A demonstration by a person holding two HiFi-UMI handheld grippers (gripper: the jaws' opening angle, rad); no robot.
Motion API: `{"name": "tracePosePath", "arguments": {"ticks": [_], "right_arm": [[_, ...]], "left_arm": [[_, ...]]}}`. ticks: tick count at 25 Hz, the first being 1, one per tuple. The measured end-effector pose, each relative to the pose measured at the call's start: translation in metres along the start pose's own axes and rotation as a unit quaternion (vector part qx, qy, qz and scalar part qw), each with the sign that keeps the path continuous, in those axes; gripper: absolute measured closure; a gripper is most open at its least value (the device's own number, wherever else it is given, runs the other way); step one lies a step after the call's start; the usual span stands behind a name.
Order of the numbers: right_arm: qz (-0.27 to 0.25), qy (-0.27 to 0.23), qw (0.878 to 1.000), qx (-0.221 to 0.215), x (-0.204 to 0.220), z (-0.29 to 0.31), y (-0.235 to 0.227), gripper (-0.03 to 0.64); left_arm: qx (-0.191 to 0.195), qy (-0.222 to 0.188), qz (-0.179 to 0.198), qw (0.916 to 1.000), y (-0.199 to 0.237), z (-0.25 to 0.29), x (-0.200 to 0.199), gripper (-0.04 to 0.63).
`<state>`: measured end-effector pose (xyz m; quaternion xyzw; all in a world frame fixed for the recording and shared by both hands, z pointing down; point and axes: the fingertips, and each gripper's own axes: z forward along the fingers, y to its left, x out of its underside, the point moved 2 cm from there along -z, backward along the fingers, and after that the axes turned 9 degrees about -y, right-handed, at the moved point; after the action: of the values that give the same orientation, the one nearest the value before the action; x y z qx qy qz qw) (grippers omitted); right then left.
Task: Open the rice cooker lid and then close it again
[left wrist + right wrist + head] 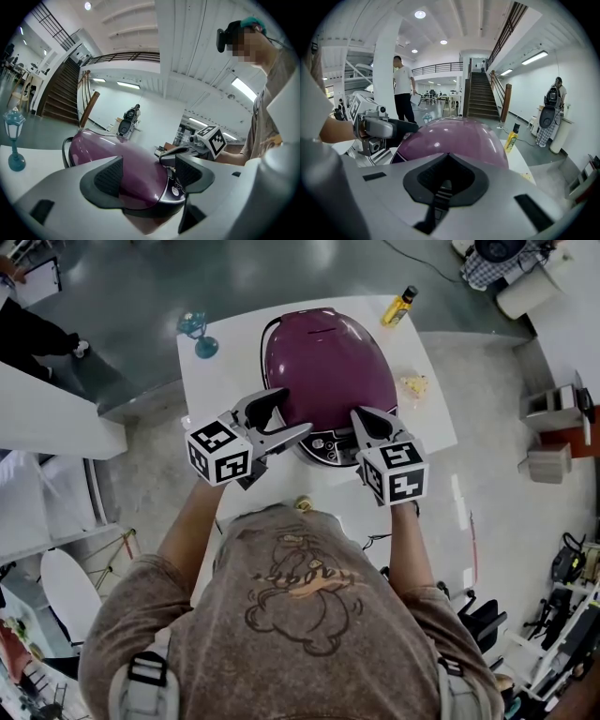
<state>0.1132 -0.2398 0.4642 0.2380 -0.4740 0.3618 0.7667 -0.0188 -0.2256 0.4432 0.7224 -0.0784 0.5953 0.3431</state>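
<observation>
Rice cooker (328, 362), purple, sits mid tabletop (225, 371) with its lid (323, 343) down and flush, and its control panel (328, 444) faces the person. Left tongs (291, 413) are at the cooker's front-left edge. Jaws are wide apart with nothing clamped; in the left gripper view the lid's front curve and the panel show through the gap. Can't tell if either pad touches the shell. Right tongs (367, 423) are at the front-right, just beside the panel, with jaws fully together and pads meeting, empty. Right gripper view looks over them onto the lid dome. The two tongs point toward each other across the cooker's front, near but apart. Also on the tabletop: yellow bottle (398, 307) at the far right corner, blue lamp-shaped ornament (199, 334) at the far left, and a small yellowish crumpled bit (413, 385) just right of the cooker. All three are clear of the cooker.
</observation>
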Motion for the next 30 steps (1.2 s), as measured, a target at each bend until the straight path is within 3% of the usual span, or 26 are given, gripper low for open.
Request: {"name": "tracePosePath", "arguments": {"ticks": [8,14,18,21,30], "right_arm": [[0.009,-0.007,1.0,-0.016,0.0,-0.007,-0.002,0.614],[0.014,-0.025,0.999,-0.034,0.002,-0.004,-0.003,0.612],[0.003,-0.057,0.997,-0.054,-0.001,-0.003,-0.003,0.611],[0.042,-0.102,0.992,-0.063,-0.006,-0.011,-0.008,0.611],[0.07,-0.172,0.982,-0.033,-0.016,-0.054,-0.025,0.612]], "left_arm": [[-0.007,0.002,-0.001,1.0,-0.006,0.002,-0.001,0.247],[-0.034,0.001,0.003,0.9994,-0.007,0.001,-0.001,0.247],[-0.06,-0.008,0.011,0.9981,-0.008,-0.001,-0.002,0.247],[-0.074,-0.019,0.016,0.9969,-0.016,-0.003,-0.002,0.247],[-0.091,-0.042,0.039,0.9942,-0.043,-0.023,-0.016,0.247]]}}
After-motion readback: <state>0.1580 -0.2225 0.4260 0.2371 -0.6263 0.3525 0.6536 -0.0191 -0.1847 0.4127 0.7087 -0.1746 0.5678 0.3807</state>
